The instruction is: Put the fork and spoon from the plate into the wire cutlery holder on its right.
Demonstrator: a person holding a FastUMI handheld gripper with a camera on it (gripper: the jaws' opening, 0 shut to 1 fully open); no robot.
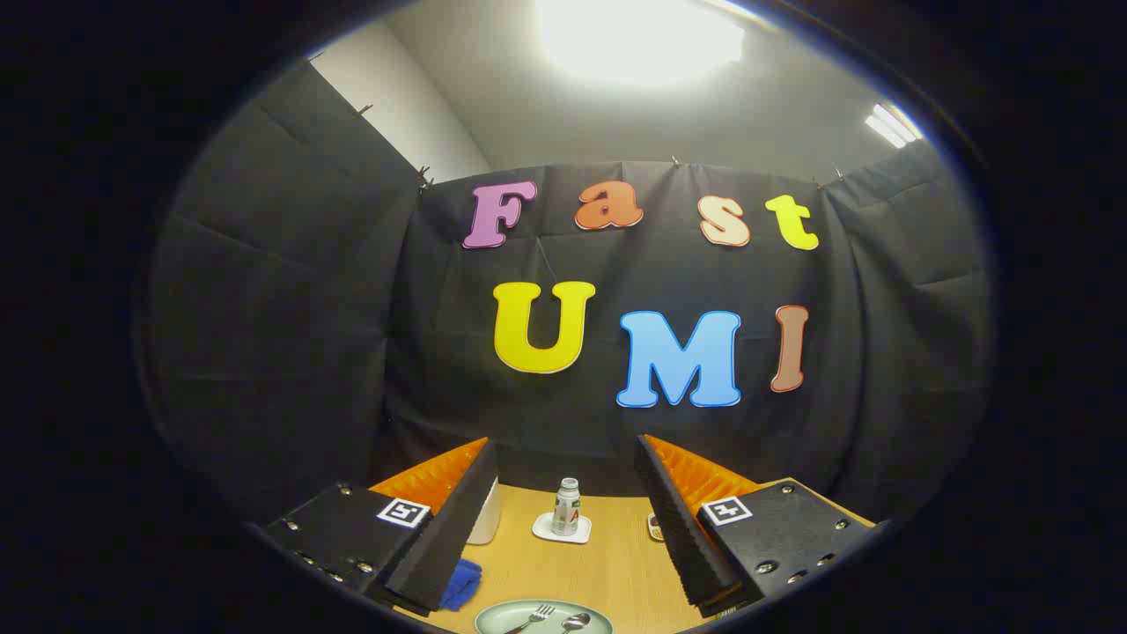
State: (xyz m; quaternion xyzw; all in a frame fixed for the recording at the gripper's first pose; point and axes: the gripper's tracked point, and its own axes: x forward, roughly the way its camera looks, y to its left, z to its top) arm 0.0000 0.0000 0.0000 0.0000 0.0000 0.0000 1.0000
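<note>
A pale green plate [497, 619] lies on the wooden table, low between my two fingers. On it rest a fork [531, 618] on the left and a spoon [574, 622] on the right, side by side. My gripper [563, 519] is open, raised above the table, with nothing between its fingers. The fingers [458, 519] stand wide apart to either side of the plate.
A small bottle [566, 506] stands on a white coaster [561, 531] beyond the plate. A white object [486, 515] shows behind the left finger, a blue cloth [461, 583] lies under it, and a small object [655, 527] peeks from behind the right finger.
</note>
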